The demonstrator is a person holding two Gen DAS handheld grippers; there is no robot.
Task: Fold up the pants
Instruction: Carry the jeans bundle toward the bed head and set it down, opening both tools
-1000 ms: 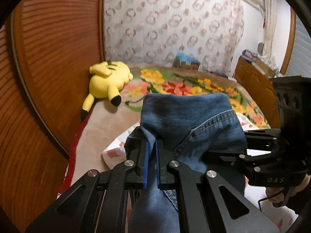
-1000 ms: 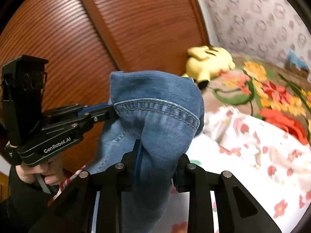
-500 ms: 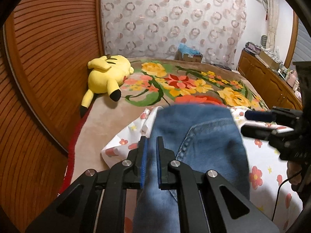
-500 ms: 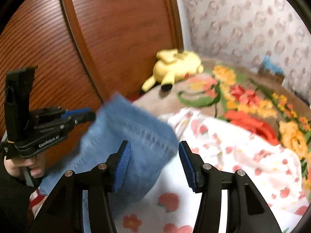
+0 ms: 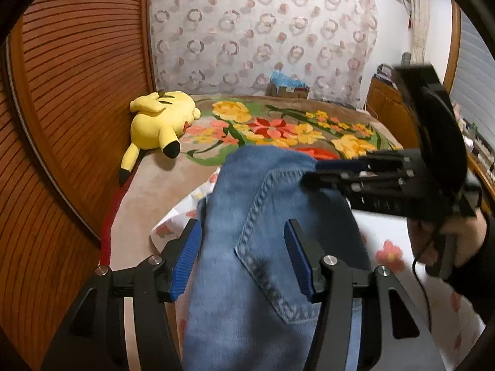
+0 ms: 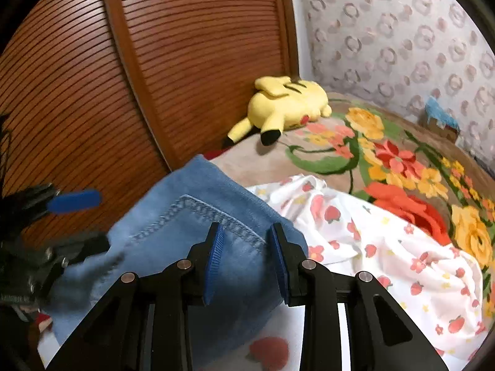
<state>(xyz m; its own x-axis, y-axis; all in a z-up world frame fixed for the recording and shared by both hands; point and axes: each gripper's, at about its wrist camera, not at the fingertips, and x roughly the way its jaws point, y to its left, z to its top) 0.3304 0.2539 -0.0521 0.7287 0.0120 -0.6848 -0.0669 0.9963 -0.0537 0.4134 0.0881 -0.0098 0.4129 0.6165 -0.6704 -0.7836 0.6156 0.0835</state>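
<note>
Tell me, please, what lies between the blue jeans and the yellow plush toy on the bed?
In the right wrist view, only bare flowered blanket lies between the jeans and the plush toy; nothing else stands there.

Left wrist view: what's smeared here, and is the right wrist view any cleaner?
Left wrist view: the right gripper and its hand are motion-blurred, the jeans slightly soft, the yellow plush crisp. Right wrist view: the left gripper smears at the frame's left edge, the floral sheet is sharp. Both bow at the edges.

Home bedroom, floral bed blanket [image 5: 278,130], yellow plush toy [image 5: 161,120]
</note>
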